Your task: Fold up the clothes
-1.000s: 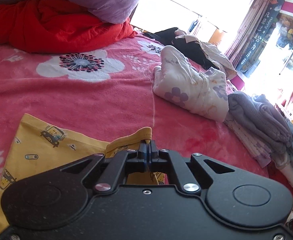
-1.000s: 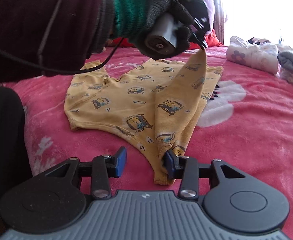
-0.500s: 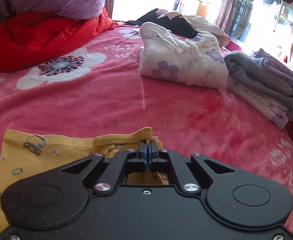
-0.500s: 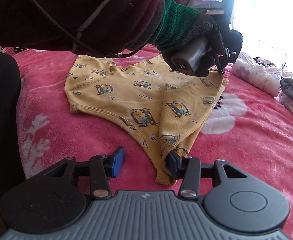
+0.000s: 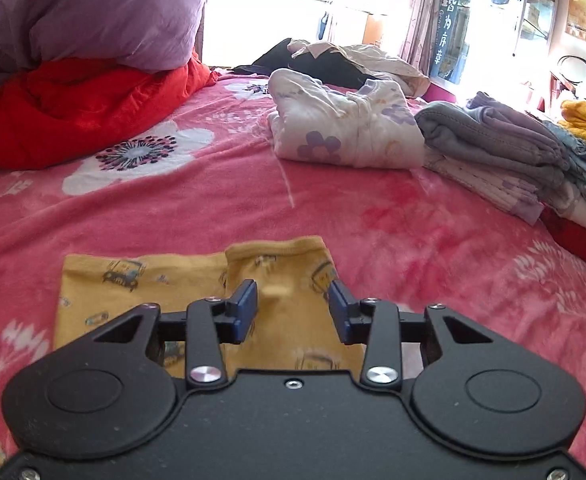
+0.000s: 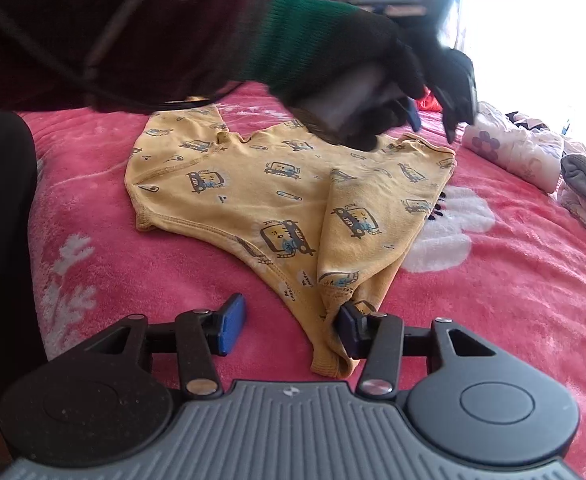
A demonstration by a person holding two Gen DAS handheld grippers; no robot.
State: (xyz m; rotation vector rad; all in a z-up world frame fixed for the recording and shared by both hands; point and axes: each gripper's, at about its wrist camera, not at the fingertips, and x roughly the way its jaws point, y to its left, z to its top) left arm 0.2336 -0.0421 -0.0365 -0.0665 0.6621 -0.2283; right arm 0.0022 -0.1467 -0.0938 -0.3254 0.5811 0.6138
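Note:
A yellow child's top printed with little cars (image 6: 277,184) lies flat on the pink flowered blanket (image 6: 513,280). One sleeve is folded across its body, and the sleeve's cuff (image 5: 281,252) rests on the blanket. My left gripper (image 5: 293,312) hovers just above that cuff. Its jaws are opening, and the cloth lies loose under the gap, pressed by neither pad. In the right wrist view a gloved hand (image 6: 333,64) carries that gripper, blurred. My right gripper (image 6: 291,330) stands open at the near end, its right pad (image 6: 349,330) against the other cuff (image 6: 333,364).
A folded white garment with purple flowers (image 5: 345,136) and a stack of grey and lilac folded clothes (image 5: 493,148) lie to the right. A red quilt (image 5: 73,108) under a purple pillow (image 5: 93,12) fills the far left. Dark loose clothes (image 5: 313,60) sit by the window.
The left gripper has carried the sleeve cuff over, lowered it onto the garment and let go, its jaws now apart. The right gripper stayed in place and widened slightly.

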